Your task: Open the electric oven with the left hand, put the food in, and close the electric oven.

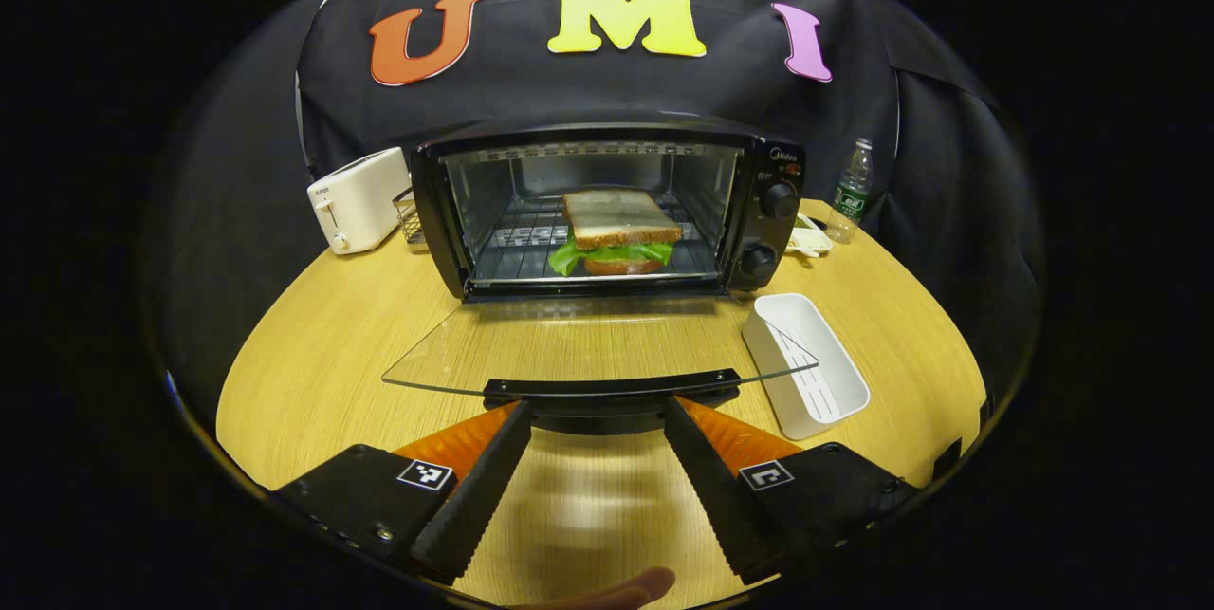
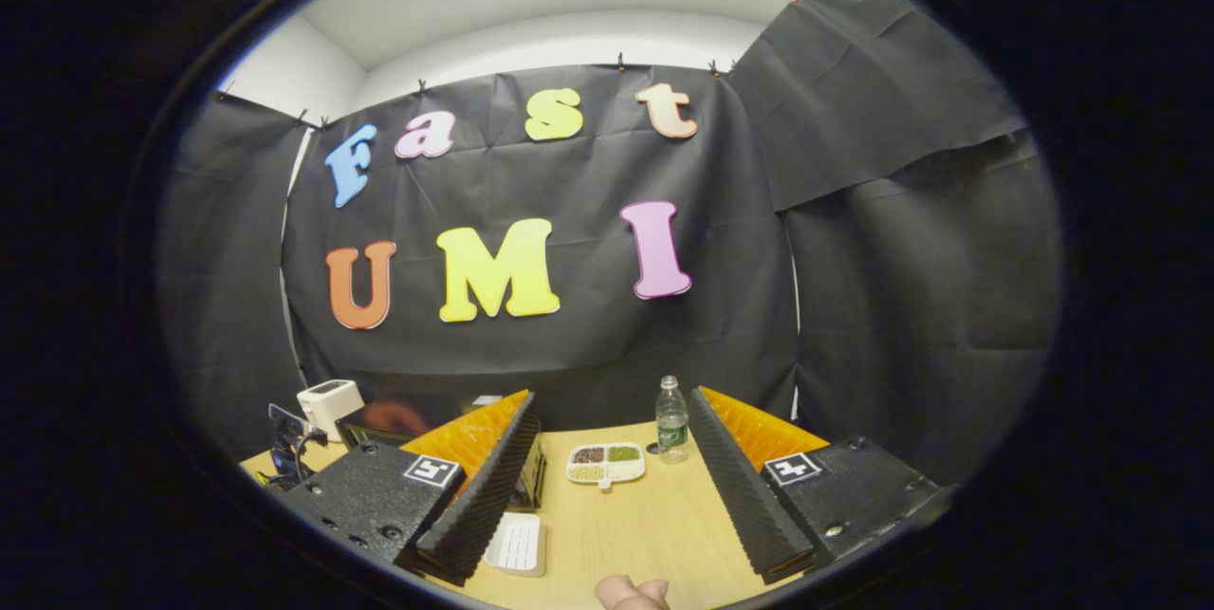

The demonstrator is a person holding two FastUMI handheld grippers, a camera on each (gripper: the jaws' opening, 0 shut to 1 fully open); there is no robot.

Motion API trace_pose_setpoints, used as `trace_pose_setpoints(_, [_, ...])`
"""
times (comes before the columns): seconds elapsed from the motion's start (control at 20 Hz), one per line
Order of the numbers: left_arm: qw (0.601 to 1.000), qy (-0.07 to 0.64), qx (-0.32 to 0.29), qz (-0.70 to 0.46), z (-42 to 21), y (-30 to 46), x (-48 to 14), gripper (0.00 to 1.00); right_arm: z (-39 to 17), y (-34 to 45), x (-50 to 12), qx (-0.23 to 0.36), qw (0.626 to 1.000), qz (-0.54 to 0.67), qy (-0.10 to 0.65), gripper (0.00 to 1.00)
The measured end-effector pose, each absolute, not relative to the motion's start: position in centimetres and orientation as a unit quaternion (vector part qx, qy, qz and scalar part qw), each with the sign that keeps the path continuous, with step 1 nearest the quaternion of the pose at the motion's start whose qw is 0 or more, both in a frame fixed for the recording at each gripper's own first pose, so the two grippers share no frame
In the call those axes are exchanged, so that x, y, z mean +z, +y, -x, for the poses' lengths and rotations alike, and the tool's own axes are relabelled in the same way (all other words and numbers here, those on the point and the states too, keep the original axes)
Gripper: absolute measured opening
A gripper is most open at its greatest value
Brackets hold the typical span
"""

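In the left gripper view we find the left gripper (image 1: 596,420) low over the wooden counter (image 1: 322,344), its fingers spread wide on either side of the dark handle (image 1: 612,389) at the front edge of the oven's glass door (image 1: 588,344); we cannot tell whether either finger touches the handle. The door lies folded down flat toward us. Just right of it rests a white tray (image 1: 811,365). Behind the door, the electric oven (image 1: 607,212) stands open, and the sandwich (image 1: 618,232) sits on the wire rack inside, lettuce showing under the top slice. A white toaster (image 1: 358,200) stands left of the oven, a water bottle (image 1: 854,190) to its right, near the wall.

In the right gripper view we note the right gripper (image 2: 615,477) raised, fingers wide apart and holding nothing. Beyond them lie a divided dish (image 2: 607,463) of grains and the bottle (image 2: 671,420) just beside it.
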State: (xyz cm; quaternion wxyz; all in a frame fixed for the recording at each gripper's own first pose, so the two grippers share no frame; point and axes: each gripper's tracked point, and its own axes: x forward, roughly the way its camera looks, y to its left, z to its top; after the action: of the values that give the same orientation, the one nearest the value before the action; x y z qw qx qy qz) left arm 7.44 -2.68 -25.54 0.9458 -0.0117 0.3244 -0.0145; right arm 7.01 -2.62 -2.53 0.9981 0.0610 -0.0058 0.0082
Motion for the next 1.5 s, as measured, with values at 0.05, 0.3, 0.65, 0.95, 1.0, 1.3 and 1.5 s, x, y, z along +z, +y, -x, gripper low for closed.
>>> trace_pose_setpoints(0.05, [0.949,0.314,-0.014,0.009,-7.9,-2.7,-24.8,0.94,-7.0,-2.7,-2.8,0.007,0.998,-0.062,-0.002,0.99])
trace_pose_setpoints(0.3, [0.968,0.251,-0.002,0.022,-11.0,-2.8,-20.3,0.96,-6.8,-3.3,-2.8,-0.001,0.998,-0.059,0.001,0.99])
trace_pose_setpoints(0.65, [0.983,0.180,0.010,0.046,-18.5,-1.8,-16.1,0.97,-5.6,-4.1,-2.5,-0.013,0.999,-0.045,-0.001,0.99])
trace_pose_setpoints(0.95, [0.983,0.171,0.011,0.057,-18.6,-1.1,-15.4,0.97,-4.6,-4.2,-2.0,-0.016,0.999,-0.042,-0.003,0.99])
trace_pose_setpoints(1.0, [0.985,0.165,0.009,0.057,-18.1,-1.1,-14.8,0.85,-4.4,-4.1,-1.9,-0.015,0.999,-0.043,-0.003,0.99])
trace_pose_setpoints(1.3, [0.991,0.122,0.009,0.050,-13.8,-0.1,-9.9,0.95,-2.8,-2.6,-1.1,0.001,0.999,-0.049,-0.007,0.99])
trace_pose_setpoints(1.5, [0.996,0.082,0.007,0.037,-9.5,-0.2,-5.3,0.95,-1.2,-1.7,-0.1,0.010,0.999,-0.040,-0.019,0.99])
